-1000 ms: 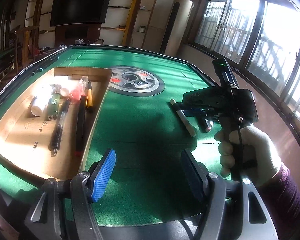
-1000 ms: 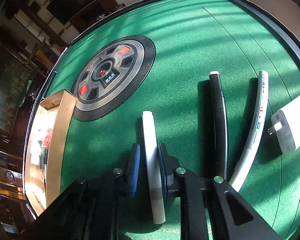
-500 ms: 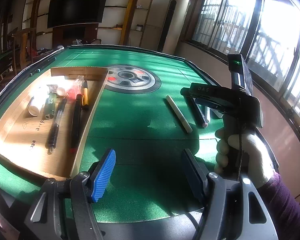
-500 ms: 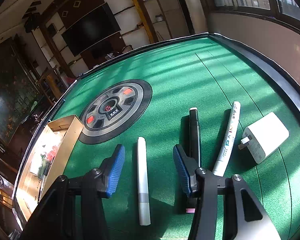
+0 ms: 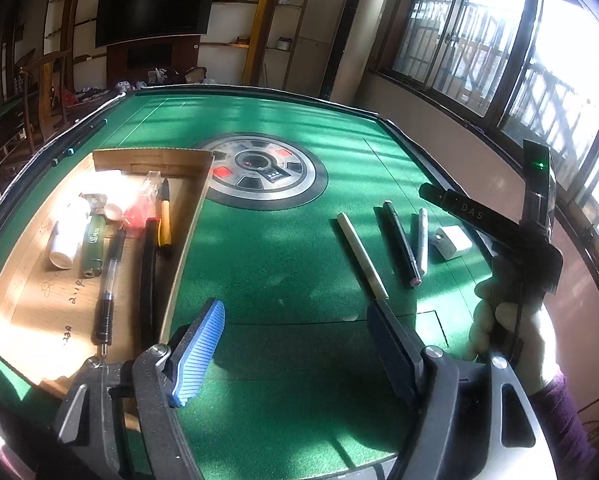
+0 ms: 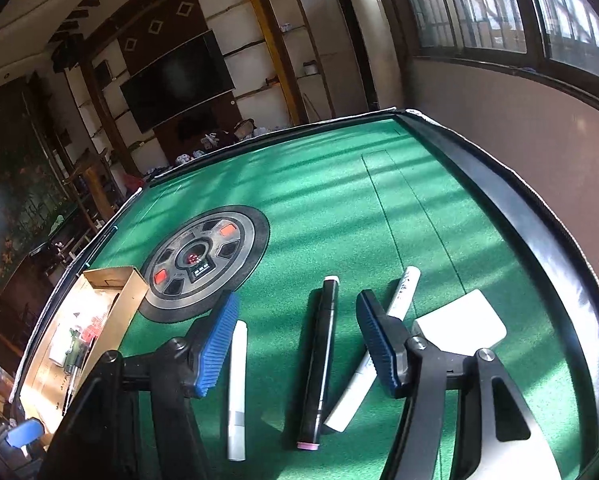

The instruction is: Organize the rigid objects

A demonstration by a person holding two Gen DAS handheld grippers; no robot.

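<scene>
On the green table a white pen (image 6: pixel 237 384) (image 5: pixel 362 255), a black marker (image 6: pixel 319 360) (image 5: pixel 401 248), a white paint marker (image 6: pixel 373 354) (image 5: pixel 422 240) and a white charger plug (image 6: pixel 463 326) (image 5: pixel 453 242) lie side by side. My right gripper (image 6: pixel 297 346) is open and empty, raised above the black marker; its body shows in the left wrist view (image 5: pixel 511 236). My left gripper (image 5: pixel 295 354) is open and empty above bare felt. A cardboard tray (image 5: pixel 187 240) (image 6: pixel 115 320) at the left holds several pens, a white bottle (image 5: pixel 67 236) and a green tube (image 5: pixel 92 246).
A round grey and black console (image 5: pixel 265 170) (image 6: pixel 203 264) sits in the table's middle. The table has a raised black rim (image 6: pixel 539 224). A wall and windows stand to the right, shelves and a television behind.
My right gripper let go of the white pen, opened wide, lifted and pulled back, shifting right over the black marker. The pen stays on the felt. My left gripper barely moved.
</scene>
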